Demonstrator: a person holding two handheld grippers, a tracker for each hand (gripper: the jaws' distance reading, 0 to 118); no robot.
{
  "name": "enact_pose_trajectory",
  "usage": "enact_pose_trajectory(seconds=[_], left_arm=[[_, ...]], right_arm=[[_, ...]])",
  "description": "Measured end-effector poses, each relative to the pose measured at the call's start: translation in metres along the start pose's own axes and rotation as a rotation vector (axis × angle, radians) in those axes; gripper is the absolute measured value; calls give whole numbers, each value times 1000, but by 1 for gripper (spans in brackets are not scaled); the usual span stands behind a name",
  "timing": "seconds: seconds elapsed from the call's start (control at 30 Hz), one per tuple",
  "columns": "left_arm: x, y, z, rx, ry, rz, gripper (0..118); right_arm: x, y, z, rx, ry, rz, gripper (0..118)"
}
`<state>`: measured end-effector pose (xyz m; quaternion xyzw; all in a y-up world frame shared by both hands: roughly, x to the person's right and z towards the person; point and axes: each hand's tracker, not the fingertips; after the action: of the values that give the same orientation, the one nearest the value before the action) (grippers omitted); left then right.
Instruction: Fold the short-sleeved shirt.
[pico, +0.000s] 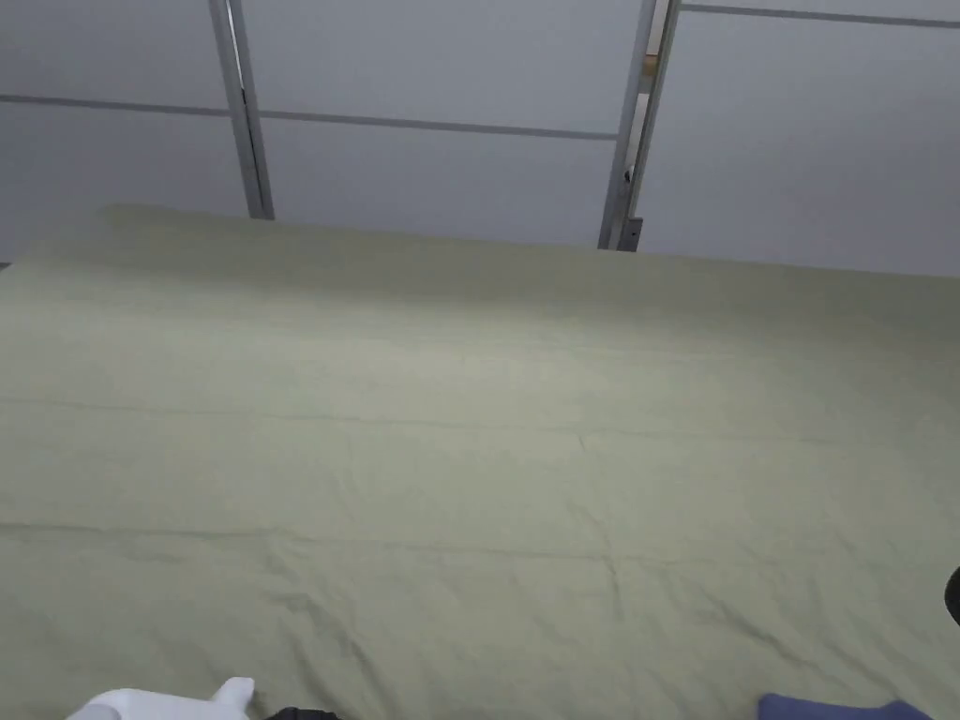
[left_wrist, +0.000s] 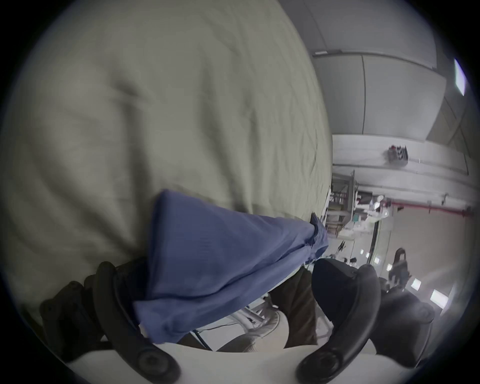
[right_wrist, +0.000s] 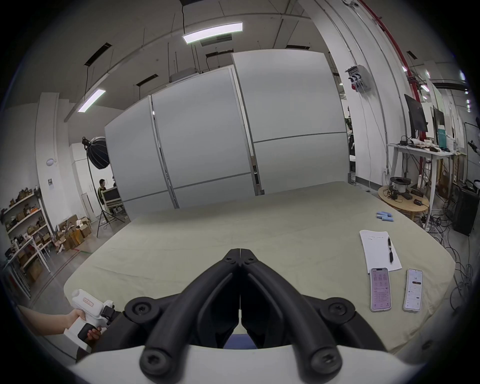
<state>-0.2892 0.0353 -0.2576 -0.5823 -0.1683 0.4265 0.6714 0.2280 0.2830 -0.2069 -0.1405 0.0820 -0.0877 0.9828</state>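
Left gripper view: the blue shirt (left_wrist: 220, 262) is seen bunched into a long band over the near edge of the surface (left_wrist: 155, 104), its long axis running from beside the left tool (left_wrist: 233, 298) toward the upper right of that picture. The left tool's jaws are spread wide; cloth lies against one jaw, the other stands clear. In the right gripper view, the right tool (right_wrist: 240, 253) is seen with jaws closed tip to tip and nothing visible between the tips. Blue cloth (right_wrist: 237, 341) is seen below its jaws. Two phones (right_wrist: 380, 289) and a paper (right_wrist: 376, 249) lie on the surface.
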Motion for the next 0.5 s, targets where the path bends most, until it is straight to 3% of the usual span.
enact_pose_trajectory(seconds=[0.07,0.1,0.13,0.2,0.37,0.5], left_arm=[[6,5,-2,-16,30,-78,115],[9,6,-2,-2,76,-108,71],[9,9,-7,15,168,-90,8],[5,11,-9,-21,147,-21,9],[16,11,33,81,57,-65,9],[-7,22,89,226,208,-17,9]], right_arm=[[-1,0,1,-1,-3,-8,2],[-3,-1,0,-2,0,-16,2],[-3,0,1,-2,4,-22,2],[-5,2,3,-1,5,-9,2],[-3,11,12,21,0,25,2],[1,17,18,45,-11,7,2]])
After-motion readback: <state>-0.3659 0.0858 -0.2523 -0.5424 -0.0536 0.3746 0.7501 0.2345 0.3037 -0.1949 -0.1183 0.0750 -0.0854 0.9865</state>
